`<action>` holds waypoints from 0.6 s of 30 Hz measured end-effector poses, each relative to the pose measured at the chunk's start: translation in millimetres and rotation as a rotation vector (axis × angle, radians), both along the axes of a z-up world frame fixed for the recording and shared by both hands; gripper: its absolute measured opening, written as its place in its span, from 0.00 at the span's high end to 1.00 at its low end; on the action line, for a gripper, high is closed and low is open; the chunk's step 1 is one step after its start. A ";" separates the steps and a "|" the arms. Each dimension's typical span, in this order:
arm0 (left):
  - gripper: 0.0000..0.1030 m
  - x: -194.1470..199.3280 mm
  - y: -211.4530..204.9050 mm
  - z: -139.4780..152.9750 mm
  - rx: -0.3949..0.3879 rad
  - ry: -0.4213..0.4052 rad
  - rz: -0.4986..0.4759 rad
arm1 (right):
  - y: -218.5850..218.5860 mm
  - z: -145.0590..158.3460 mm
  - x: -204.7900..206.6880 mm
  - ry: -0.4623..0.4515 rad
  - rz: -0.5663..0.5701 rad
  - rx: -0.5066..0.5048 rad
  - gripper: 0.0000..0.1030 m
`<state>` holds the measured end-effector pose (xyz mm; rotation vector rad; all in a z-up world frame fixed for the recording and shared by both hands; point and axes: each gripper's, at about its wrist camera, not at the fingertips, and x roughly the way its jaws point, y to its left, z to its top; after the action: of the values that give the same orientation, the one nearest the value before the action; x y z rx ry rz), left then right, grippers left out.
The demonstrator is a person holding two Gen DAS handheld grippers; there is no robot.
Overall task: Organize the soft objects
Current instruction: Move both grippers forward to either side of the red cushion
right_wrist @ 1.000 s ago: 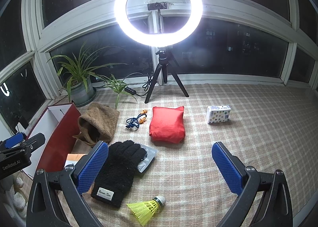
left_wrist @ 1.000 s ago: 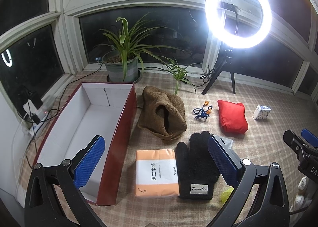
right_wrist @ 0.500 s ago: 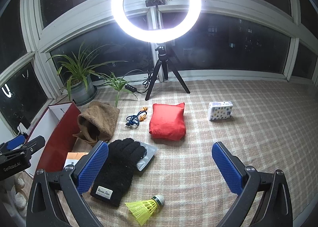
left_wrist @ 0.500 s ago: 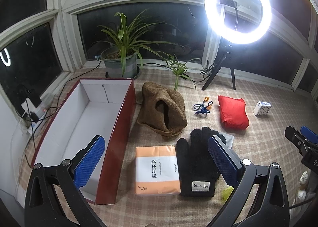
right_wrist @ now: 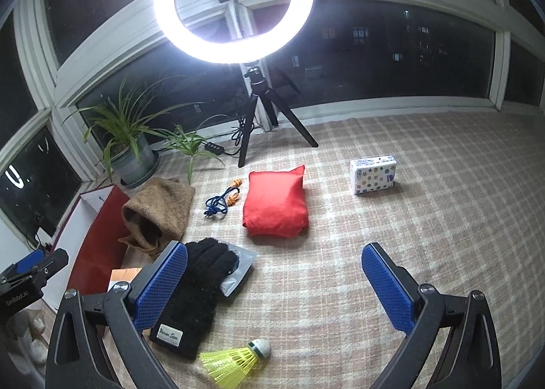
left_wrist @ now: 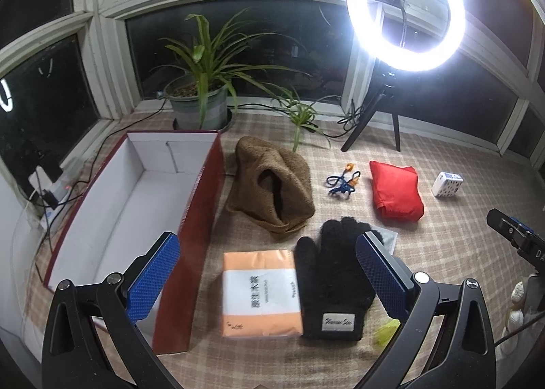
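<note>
Only the left wrist view shows the red box's [left_wrist: 190, 218] white inside; only the right shows the whole shuttlecock [right_wrist: 235, 360]. Both grippers, left [left_wrist: 267, 273] and right [right_wrist: 274, 281], gape wide, empty.

Ring light [right_wrist: 234, 3] blown out at far side, dark windows [right_wrist: 391, 51] behind, short near-side shadows, strong fisheye bending at edges, focus sharp.

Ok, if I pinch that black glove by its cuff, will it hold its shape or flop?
The black glove is fuzzy knit lying limp and flat, so it will probably droop from the cuff. It looks light. Its fingers overlap a grey pouch, which may get dragged along.
</note>
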<state>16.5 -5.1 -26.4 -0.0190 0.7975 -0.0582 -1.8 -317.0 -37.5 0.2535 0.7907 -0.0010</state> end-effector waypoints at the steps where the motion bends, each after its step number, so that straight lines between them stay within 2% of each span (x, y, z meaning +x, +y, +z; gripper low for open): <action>1: 0.01 1.9 -2.2 0.1 0.000 -0.001 -0.004 | -3.7 -1.3 3.5 0.002 -0.001 0.002 0.02; 10: 0.01 33.6 -46.4 -7.3 -0.031 0.026 -0.083 | -21.2 -12.1 31.7 0.029 0.017 -0.001 0.07; 13: 0.06 48.2 -61.7 -13.4 -0.035 0.046 -0.101 | -27.7 -19.1 45.4 0.051 0.030 0.013 0.10; 18: 0.07 75.4 -85.3 -29.3 -0.046 0.091 -0.133 | -41.5 -34.3 69.9 0.105 0.043 0.059 0.10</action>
<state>91.9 -90.3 -55.7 -0.0126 0.8872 -0.2026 68.1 -358.4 -71.8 0.2939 0.9013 0.0499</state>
